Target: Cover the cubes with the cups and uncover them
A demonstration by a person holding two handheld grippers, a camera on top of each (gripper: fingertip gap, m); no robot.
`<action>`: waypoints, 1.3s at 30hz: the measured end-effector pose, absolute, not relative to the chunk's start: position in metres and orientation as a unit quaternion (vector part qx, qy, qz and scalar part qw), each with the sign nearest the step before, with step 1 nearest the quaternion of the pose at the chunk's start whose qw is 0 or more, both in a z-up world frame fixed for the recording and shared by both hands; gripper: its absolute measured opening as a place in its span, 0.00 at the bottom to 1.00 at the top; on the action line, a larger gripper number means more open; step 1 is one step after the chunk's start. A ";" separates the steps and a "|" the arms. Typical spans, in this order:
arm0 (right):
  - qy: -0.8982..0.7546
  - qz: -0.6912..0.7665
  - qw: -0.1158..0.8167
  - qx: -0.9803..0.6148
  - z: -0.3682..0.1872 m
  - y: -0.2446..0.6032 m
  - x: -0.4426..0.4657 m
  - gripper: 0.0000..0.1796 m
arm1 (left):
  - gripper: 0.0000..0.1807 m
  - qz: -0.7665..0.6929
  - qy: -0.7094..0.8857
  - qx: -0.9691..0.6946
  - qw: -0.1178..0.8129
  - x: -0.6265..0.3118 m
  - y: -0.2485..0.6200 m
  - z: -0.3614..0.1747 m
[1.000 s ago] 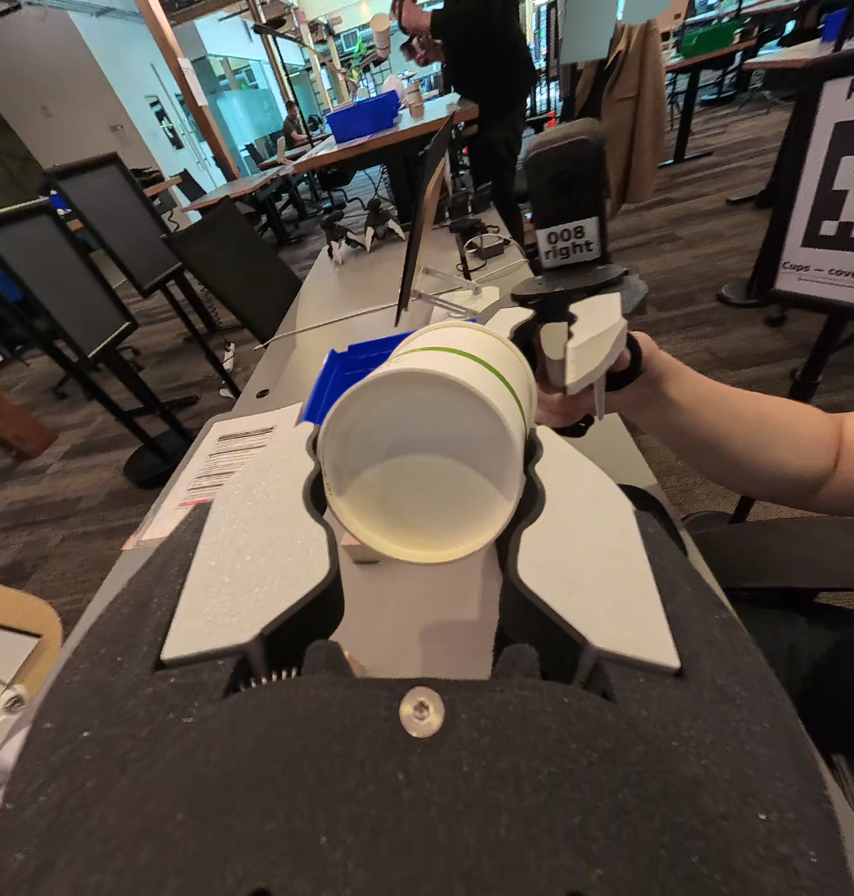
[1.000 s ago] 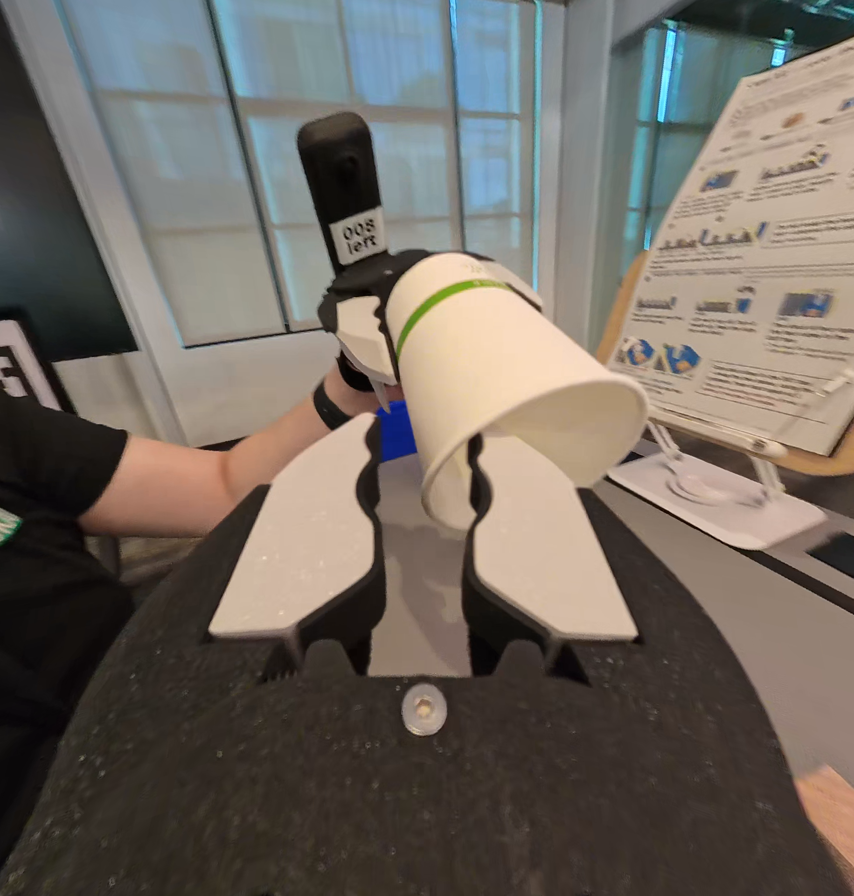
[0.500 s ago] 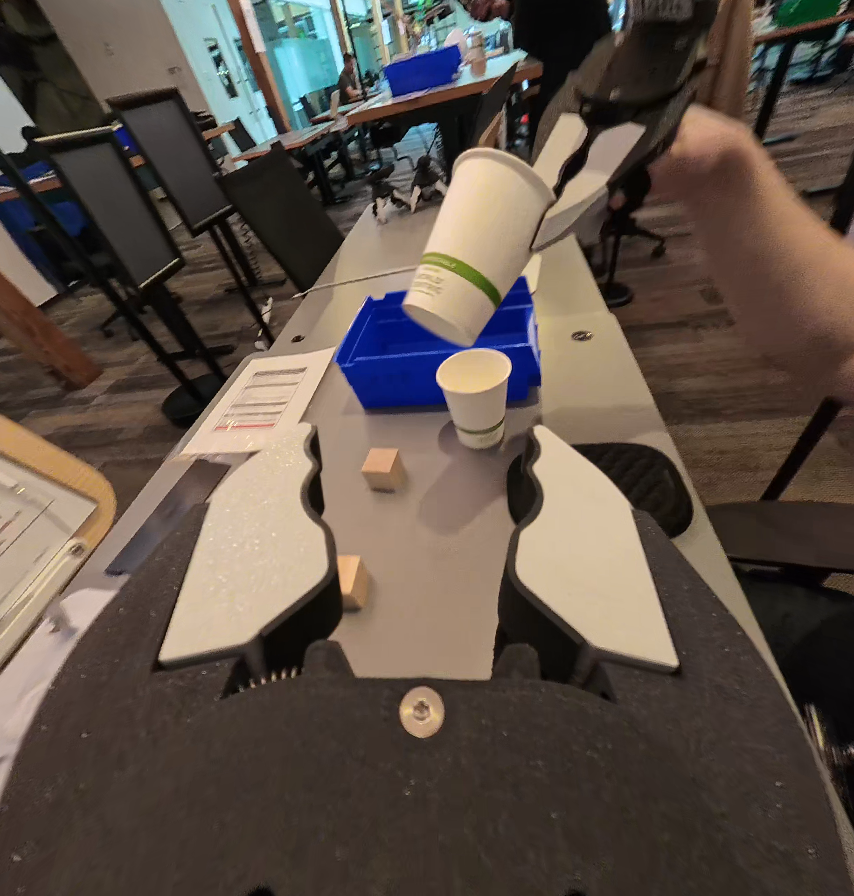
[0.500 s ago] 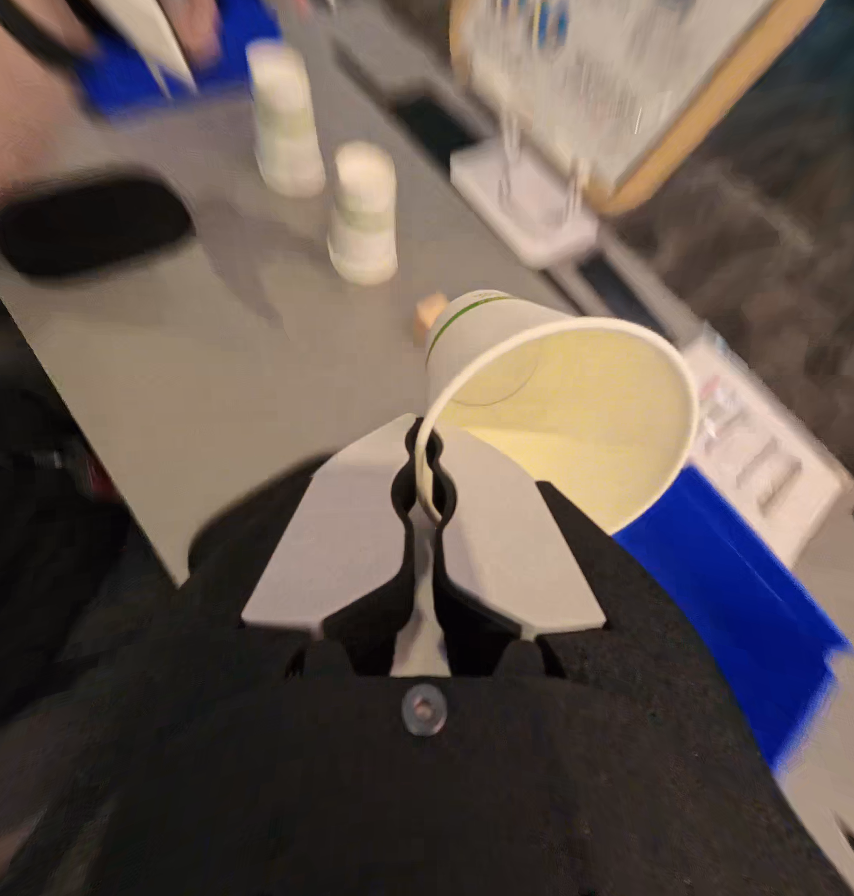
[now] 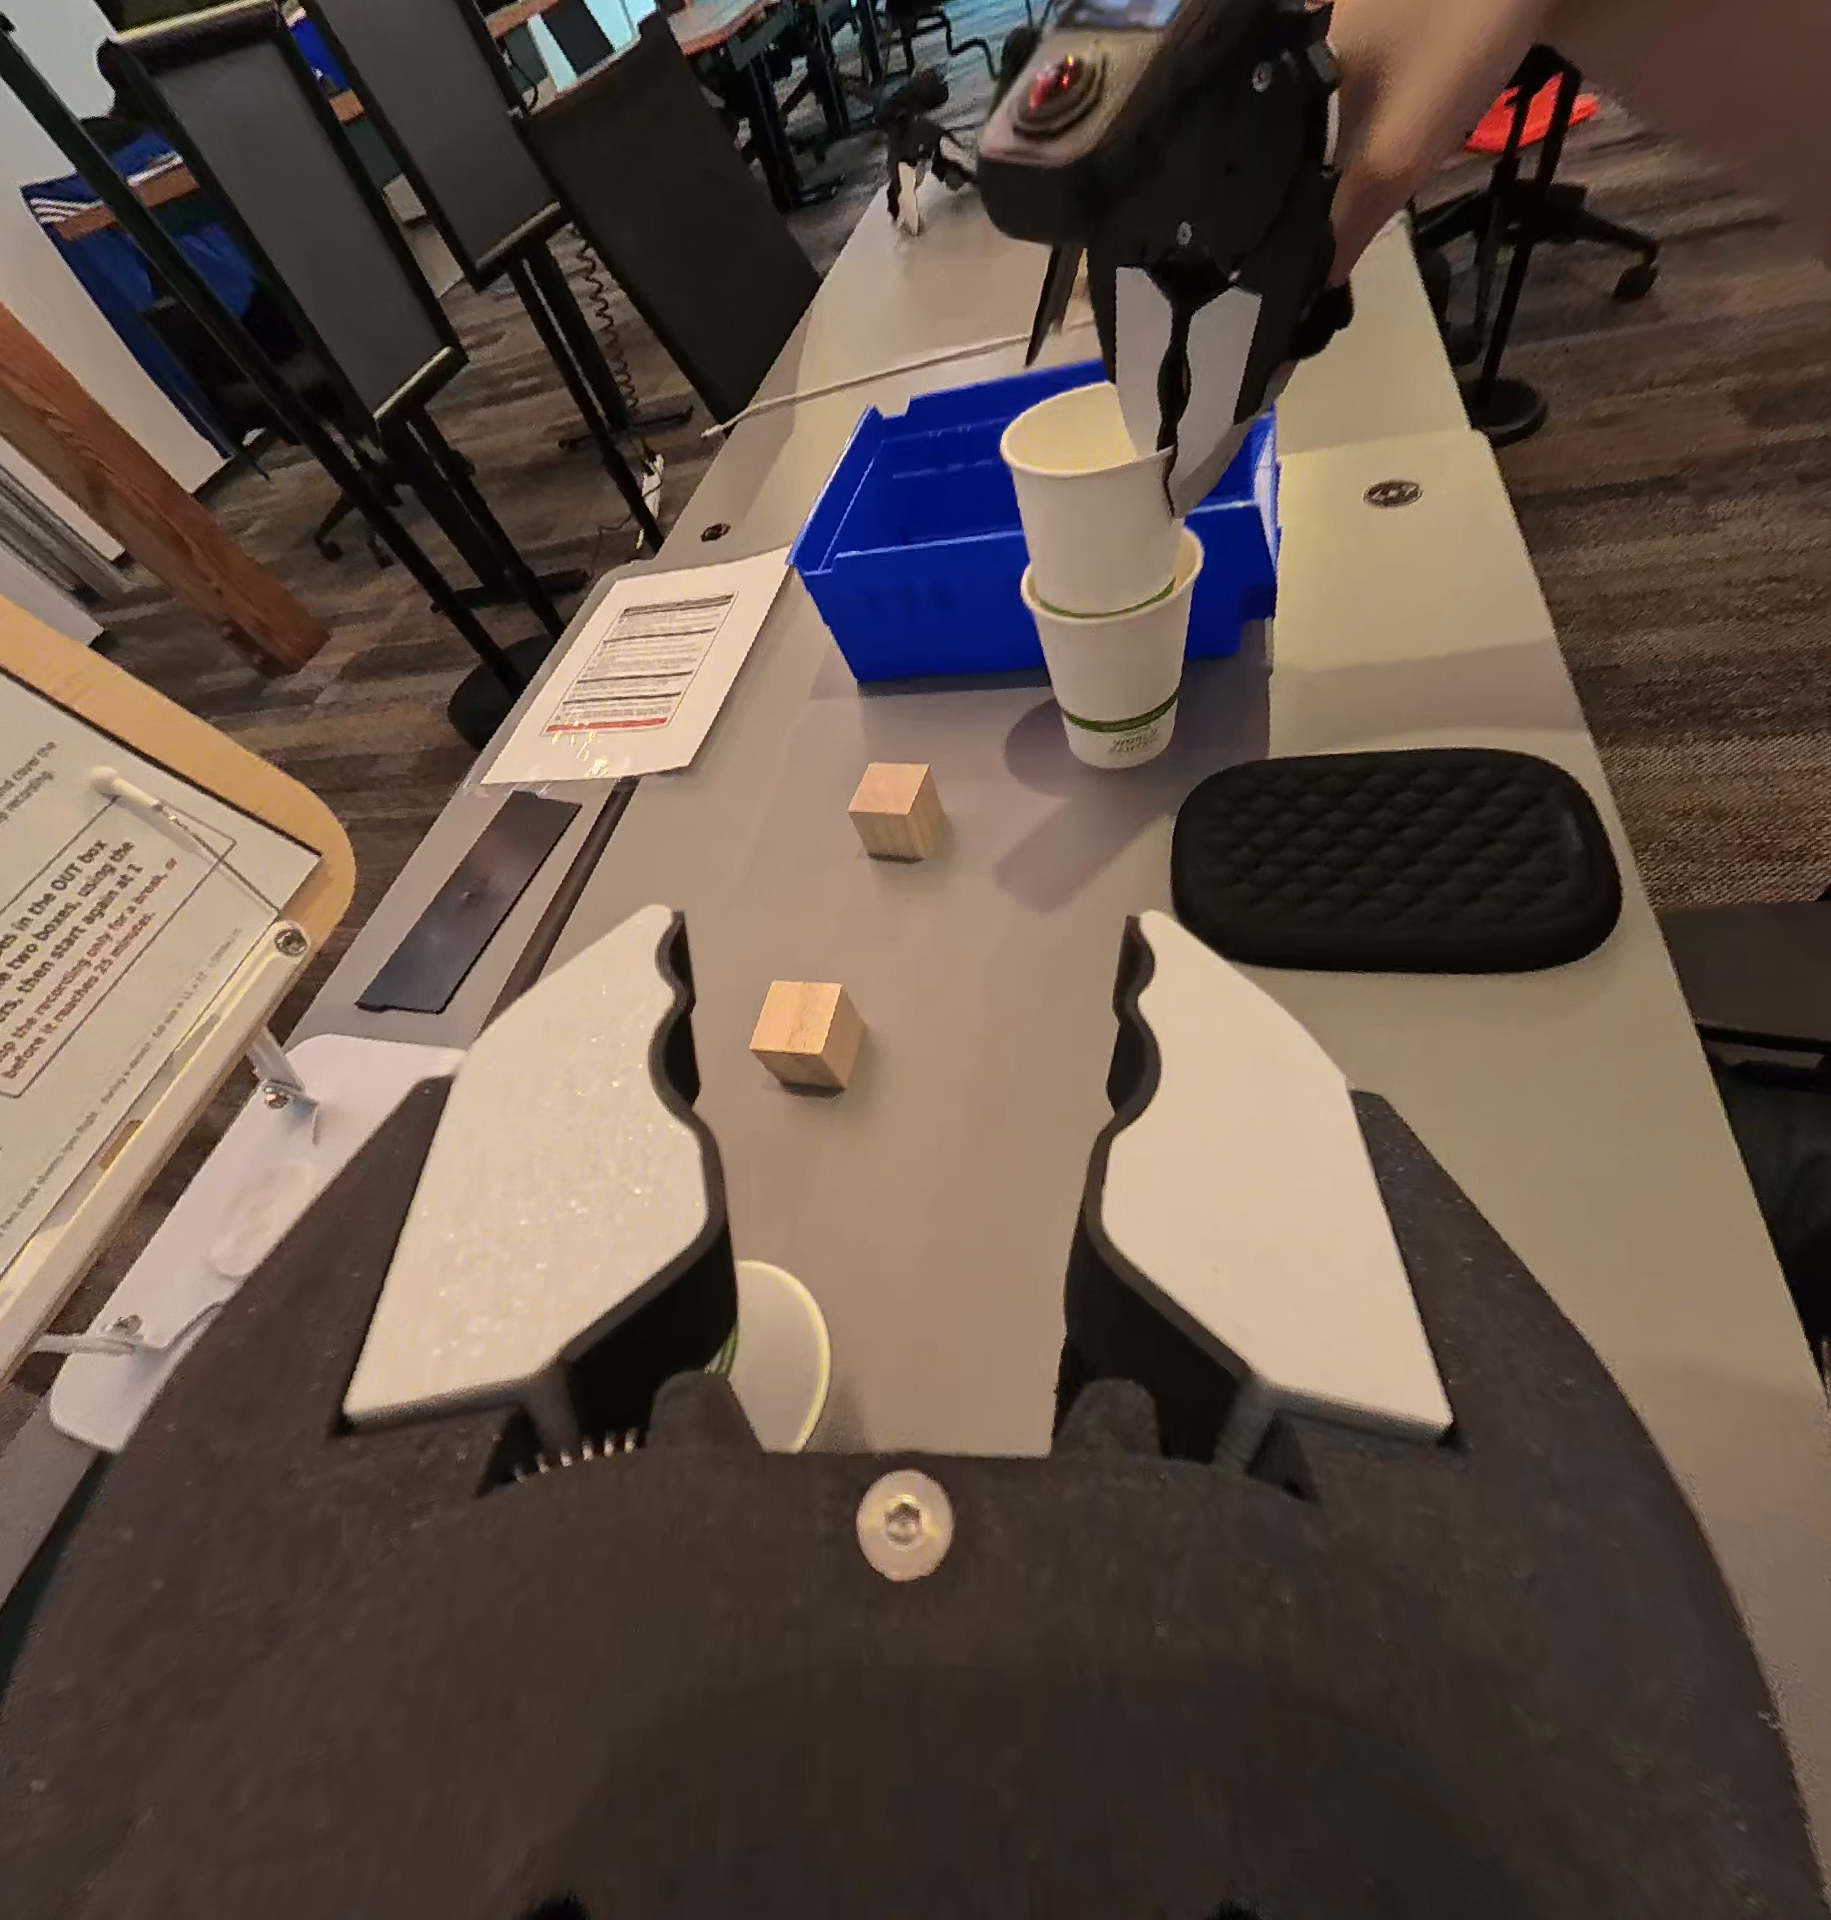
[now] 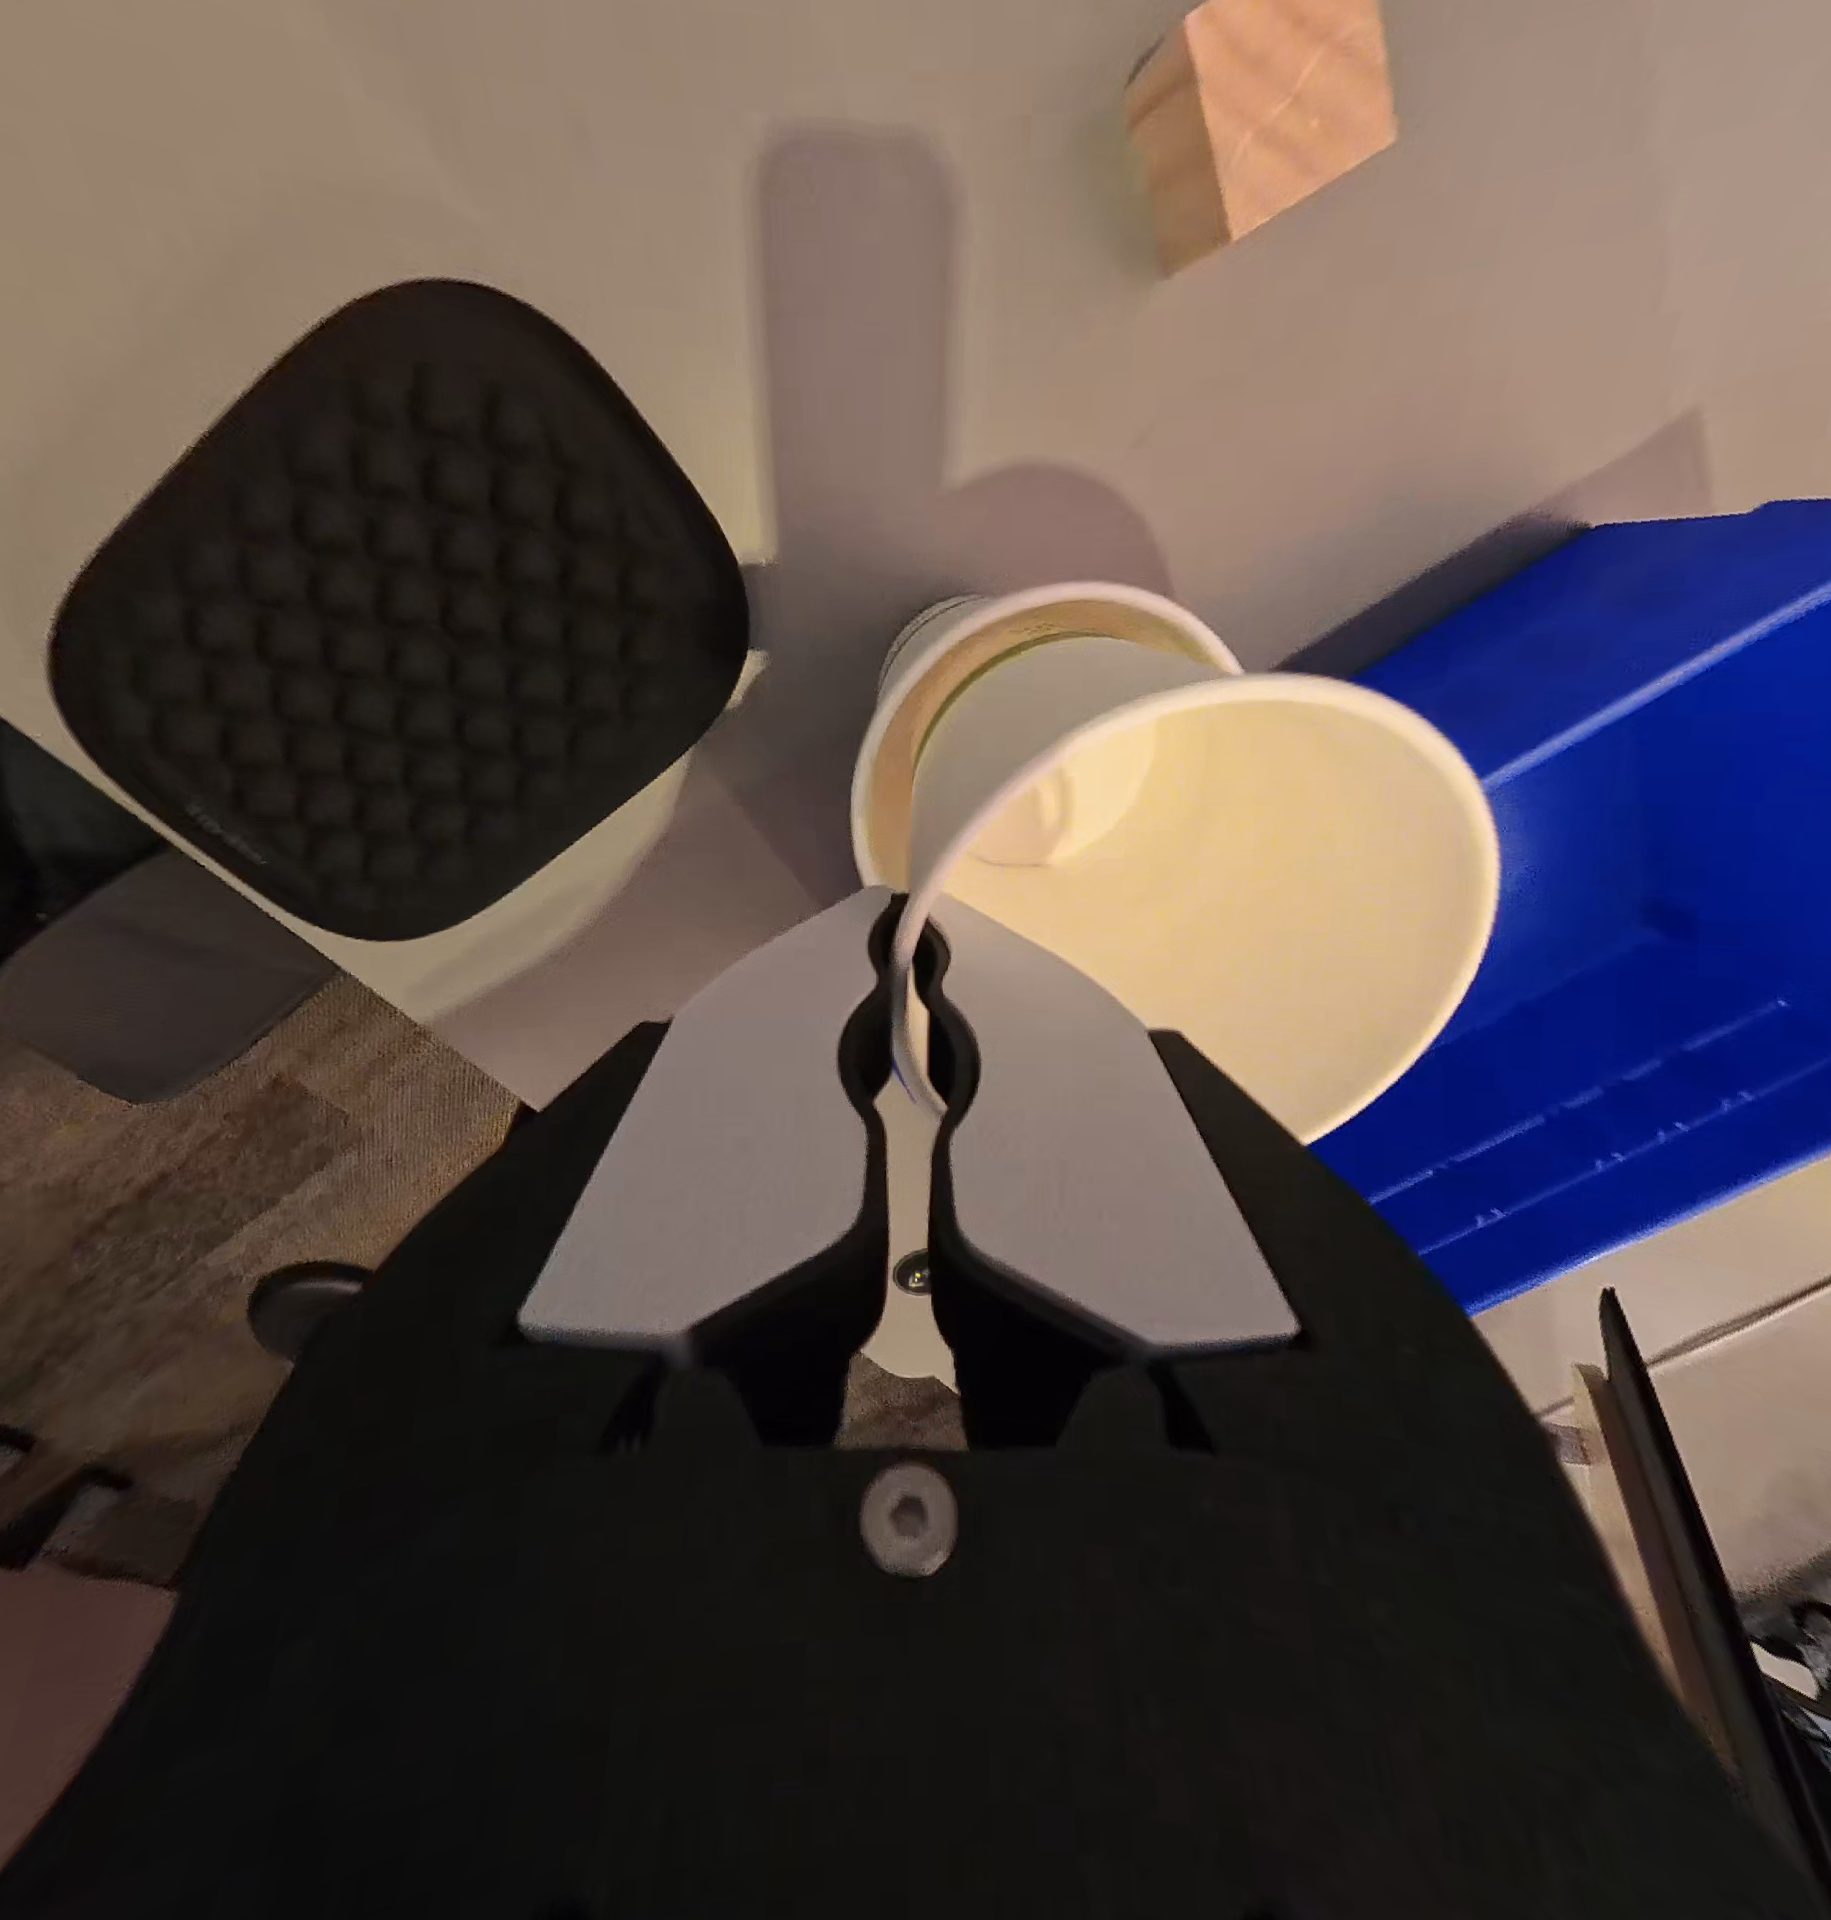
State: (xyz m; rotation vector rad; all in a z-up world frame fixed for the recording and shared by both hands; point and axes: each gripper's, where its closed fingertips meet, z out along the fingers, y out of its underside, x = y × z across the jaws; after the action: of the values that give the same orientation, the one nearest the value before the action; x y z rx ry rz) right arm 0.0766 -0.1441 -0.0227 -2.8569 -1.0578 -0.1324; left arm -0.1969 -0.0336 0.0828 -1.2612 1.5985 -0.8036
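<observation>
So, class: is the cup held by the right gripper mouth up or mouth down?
Mouth up. The held cup shows its open rim on top, its base nested in a standing cup; the right gripper pinches its rim.

The left gripper (image 5: 906,971) hovered low over the table with its jaws spread wide and nothing between its fingertips. The right gripper (image 6: 909,940) pointed steeply downward, its two fingers (image 6: 760,1101) pinched almost together on the thin rim it held. In the left wrist view, a bare hand (image 5: 1410,125) gripped the right gripper's black body from above.
</observation>
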 end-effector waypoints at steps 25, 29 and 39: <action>-0.392 -0.057 0.341 -0.853 0.043 -0.158 -0.017 0.20 | 0.48 -0.031 0.701 -0.661 0.267 -0.231 0.116 -0.040; -0.407 -0.055 0.356 -0.840 0.032 -0.171 -0.036 0.20 | 0.47 -0.045 0.710 -0.669 0.215 -0.220 0.115 -0.056; -0.410 -0.033 0.349 -0.842 0.011 -0.183 -0.039 0.20 | 0.47 -0.019 0.724 -0.675 0.143 -0.225 0.114 -0.087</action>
State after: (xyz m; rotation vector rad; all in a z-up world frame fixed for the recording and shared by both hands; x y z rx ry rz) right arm -0.0394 -0.1829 0.0111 -2.1811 -1.0636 -0.0865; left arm -0.2252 0.1143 -0.0874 -1.9463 2.0867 -0.0543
